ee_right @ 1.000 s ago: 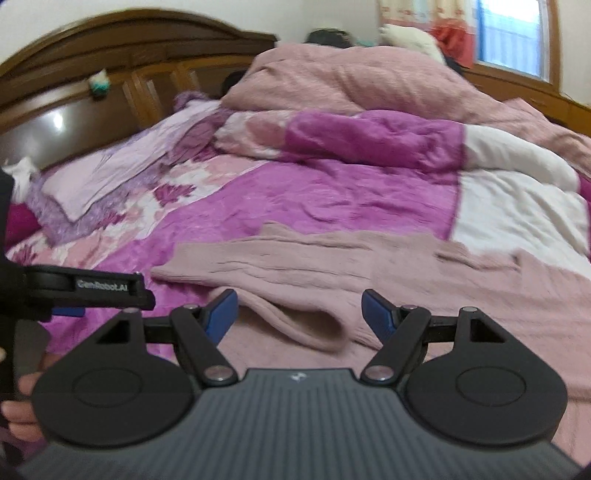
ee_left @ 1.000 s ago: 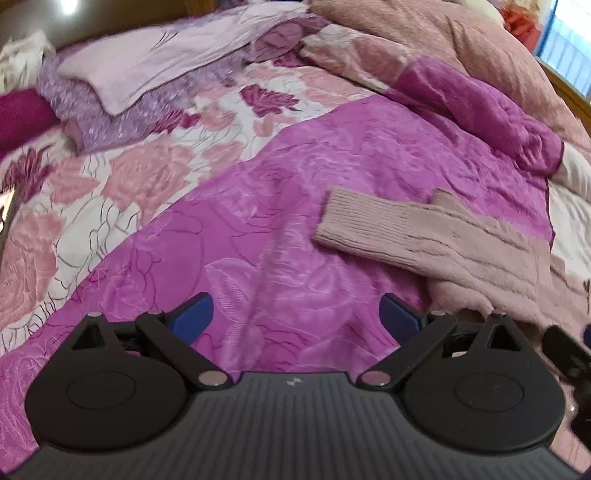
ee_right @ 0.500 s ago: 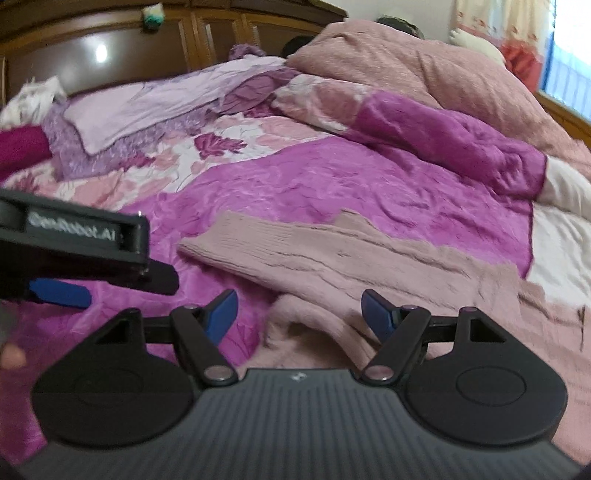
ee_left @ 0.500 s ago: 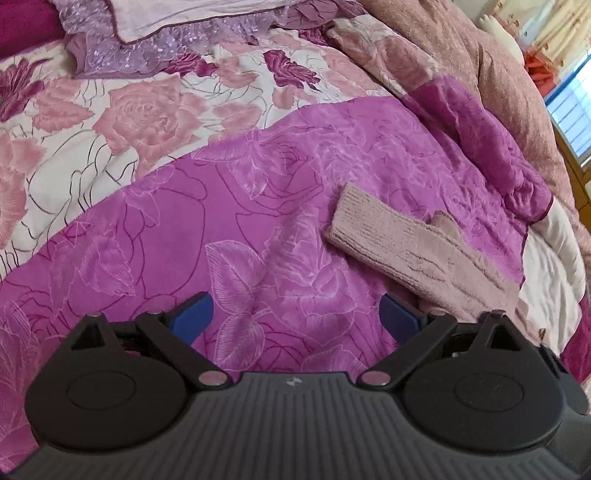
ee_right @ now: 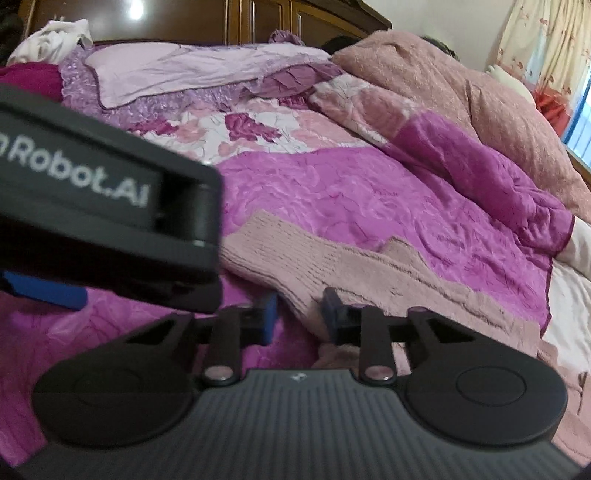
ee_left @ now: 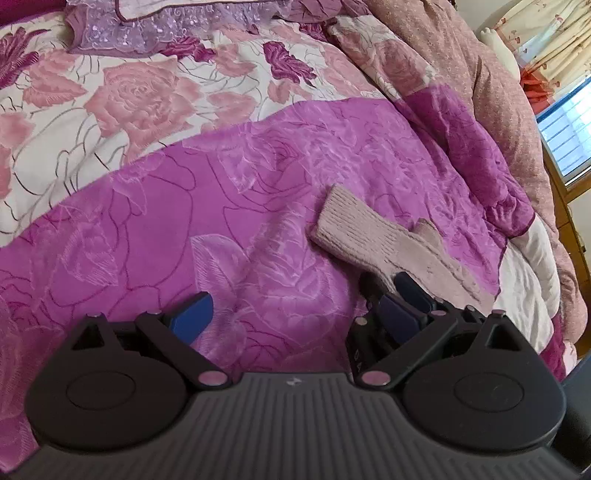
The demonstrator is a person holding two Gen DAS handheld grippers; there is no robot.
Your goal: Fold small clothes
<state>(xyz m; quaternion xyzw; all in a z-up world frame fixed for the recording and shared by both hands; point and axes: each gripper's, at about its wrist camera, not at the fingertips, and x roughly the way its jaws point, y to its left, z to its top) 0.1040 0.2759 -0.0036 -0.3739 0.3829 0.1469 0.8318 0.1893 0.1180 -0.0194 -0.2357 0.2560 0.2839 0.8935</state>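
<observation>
A pale pink knitted sweater (ee_right: 369, 269) lies on the magenta bedspread (ee_right: 332, 192), one ribbed sleeve (ee_left: 354, 229) stretched out to the left. My right gripper (ee_right: 299, 314) is shut on the sleeve's near edge, and the knit bulges between its blue pads. It also shows in the left wrist view (ee_left: 402, 302), clamped on the sleeve. My left gripper (ee_left: 295, 314) is open and empty over the bedspread, just left of the sleeve; its body fills the left of the right wrist view (ee_right: 103, 221).
A lilac pillow (ee_right: 177, 70) and a wooden headboard (ee_right: 258, 18) lie at the far end. A bunched pink and magenta quilt (ee_right: 480, 122) runs along the right. A window (ee_left: 565, 144) is at the far right.
My right gripper has gone down to the sleeve and shut on its edge. My left gripper has come closer to the right one and tilted down toward the bed.
</observation>
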